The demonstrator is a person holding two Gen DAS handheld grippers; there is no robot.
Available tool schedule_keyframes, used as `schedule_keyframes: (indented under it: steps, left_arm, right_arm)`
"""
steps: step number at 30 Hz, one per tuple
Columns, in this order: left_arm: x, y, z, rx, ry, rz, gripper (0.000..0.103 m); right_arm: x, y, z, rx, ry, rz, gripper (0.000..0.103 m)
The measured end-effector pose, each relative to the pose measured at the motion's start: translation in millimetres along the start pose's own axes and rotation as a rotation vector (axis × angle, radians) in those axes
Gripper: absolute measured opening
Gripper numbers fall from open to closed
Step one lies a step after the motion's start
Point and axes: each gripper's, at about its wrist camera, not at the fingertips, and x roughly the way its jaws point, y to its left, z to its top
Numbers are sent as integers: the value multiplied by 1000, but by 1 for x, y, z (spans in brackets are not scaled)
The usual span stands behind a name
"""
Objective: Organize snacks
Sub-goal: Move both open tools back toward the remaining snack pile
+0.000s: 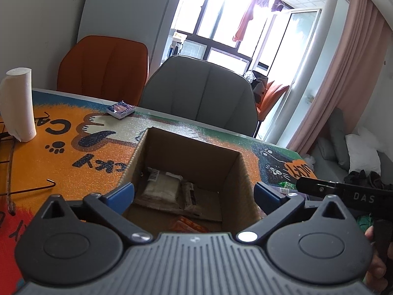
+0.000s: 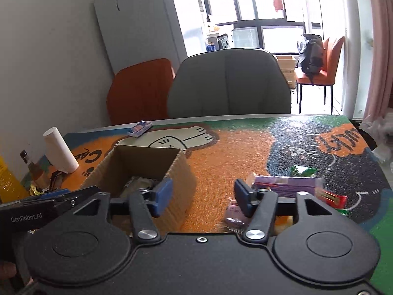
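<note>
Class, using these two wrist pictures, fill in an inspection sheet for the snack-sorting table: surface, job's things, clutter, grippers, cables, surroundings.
Surface: table under a cartoon cat mat.
Job's things: open cardboard box with wrapped snacks inside; loose snack packets on the mat to its right; a small blue packet near the far edge.
Clutter: paper towel roll, bottle, wire rack.
Grippers: left gripper open over the box, empty; right gripper open, nothing between its fingers.
Cables: nothing seen on the table.
Surroundings: orange chair, grey chair, bright window, pink curtain.
</note>
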Motion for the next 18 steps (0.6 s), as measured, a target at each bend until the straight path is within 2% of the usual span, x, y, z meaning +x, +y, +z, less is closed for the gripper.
schedule_keyframes:
  steps: [6,9,14,18]
  left_arm:
    - [-2,-11,-3,12,8,-13,103]
    - [-2,-18,-5,23,15,-24,103]
    - [-3,-31,-9,32,18,-50,103]
    - [-4,-47,-11,52,25,-62,103]
  right_arm:
    - [-13,-15,-4,23,-2,-4,82]
    - [-20,-23,-7,39,0,-11,88]
    - [-33,-40,-11,78,-1,-22,96]
    - [-41,-53,-14,101,-4,-45,98]
